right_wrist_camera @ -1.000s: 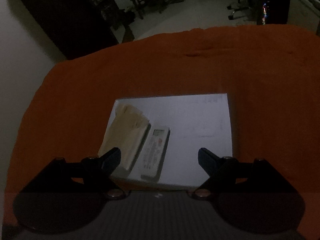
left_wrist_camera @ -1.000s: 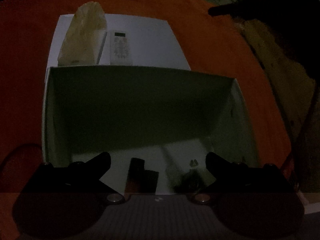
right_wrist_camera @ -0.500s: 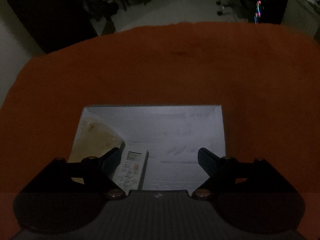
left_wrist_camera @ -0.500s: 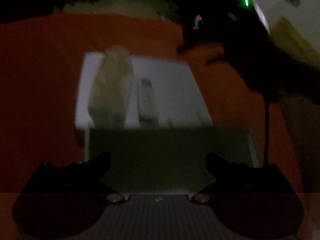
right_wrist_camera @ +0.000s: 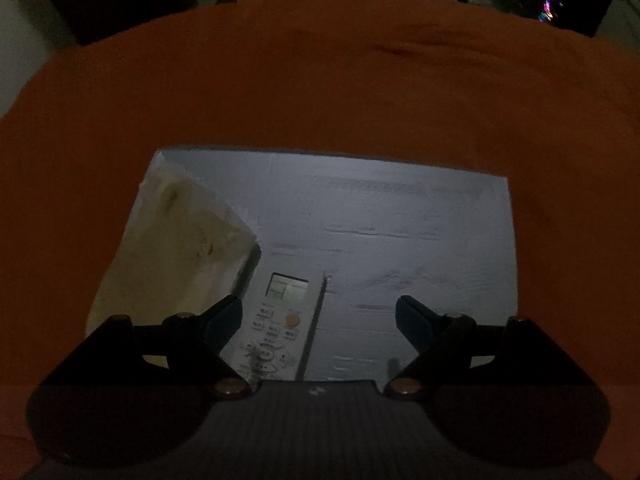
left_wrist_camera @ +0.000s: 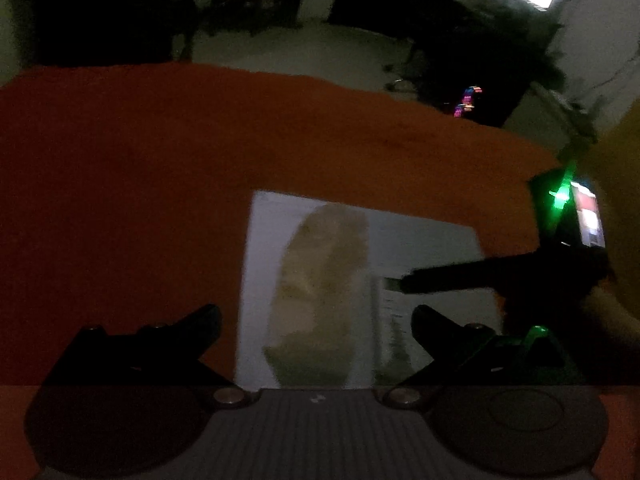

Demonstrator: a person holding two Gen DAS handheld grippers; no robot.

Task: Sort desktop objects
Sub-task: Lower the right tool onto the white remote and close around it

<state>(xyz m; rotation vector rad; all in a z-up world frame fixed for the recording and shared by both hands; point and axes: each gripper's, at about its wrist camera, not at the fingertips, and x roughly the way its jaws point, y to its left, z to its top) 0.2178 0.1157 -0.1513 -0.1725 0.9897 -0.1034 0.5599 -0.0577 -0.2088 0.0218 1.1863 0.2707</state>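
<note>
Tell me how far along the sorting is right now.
Early, by the look of it. Nothing is in hand: the right claw hangs open low over the white remote control, and the left claw is open too. The remote and the pale bag beside it both lie on the white board, unsorted. Left: grip the remote, move it, then the bag. No destination shows here.

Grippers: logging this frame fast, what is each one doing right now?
Left hand-held gripper: open, holding nothing, above the beige bag.
Right hand-held gripper: open, holding nothing, over the remote.
</note>
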